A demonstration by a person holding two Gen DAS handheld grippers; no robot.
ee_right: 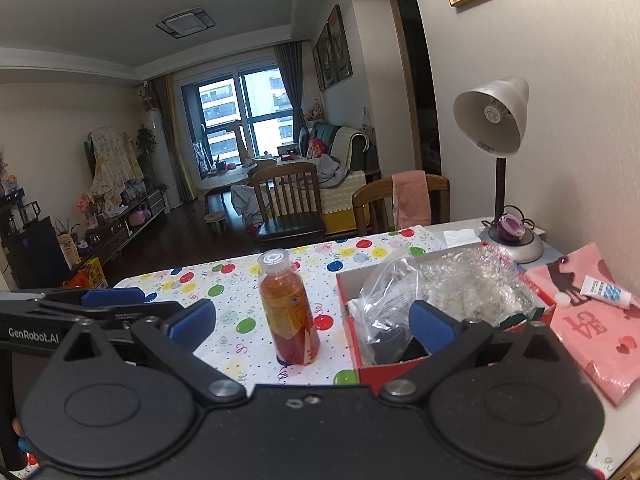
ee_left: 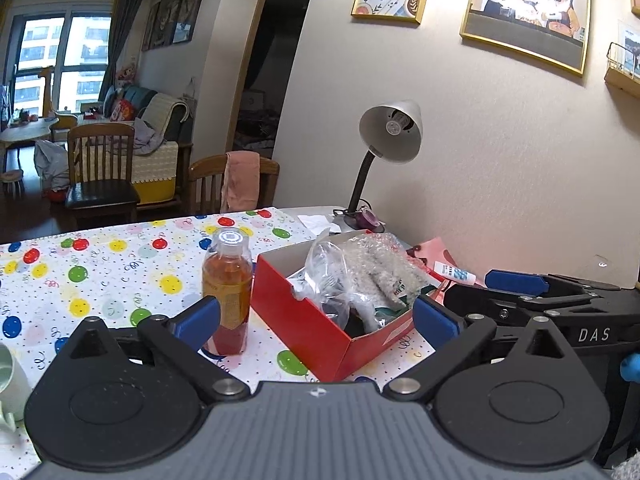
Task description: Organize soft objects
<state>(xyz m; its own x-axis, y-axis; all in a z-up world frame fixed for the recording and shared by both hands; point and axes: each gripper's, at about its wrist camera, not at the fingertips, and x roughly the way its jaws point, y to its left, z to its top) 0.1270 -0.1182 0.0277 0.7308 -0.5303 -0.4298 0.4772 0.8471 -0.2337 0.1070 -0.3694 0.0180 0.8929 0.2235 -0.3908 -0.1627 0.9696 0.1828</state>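
Note:
A red cardboard box (ee_left: 304, 324) (ee_right: 380, 370) stands on the balloon-print tablecloth. It holds a crumpled clear plastic bag (ee_left: 328, 268) (ee_right: 384, 296), a wad of bubble wrap (ee_left: 384, 264) (ee_right: 472, 284) and something dark underneath. My left gripper (ee_left: 316, 318) is open just short of the box, with nothing between its blue pads. In the right wrist view my right gripper (ee_right: 312, 322) is also open and holds nothing. It faces the box and a bottle. One blue pad (ee_left: 516, 282) of the right gripper shows right of the box, and one pad (ee_right: 112, 296) of the left gripper shows at far left.
An orange drink bottle (ee_left: 227, 292) (ee_right: 290, 312) stands upright just left of the box. A pink bag (ee_right: 592, 332) with a white tube (ee_right: 604, 290) on it lies to the right by the wall. A desk lamp (ee_left: 392, 132) (ee_right: 496, 116) stands behind. A pale mug (ee_left: 10, 380) is near left.

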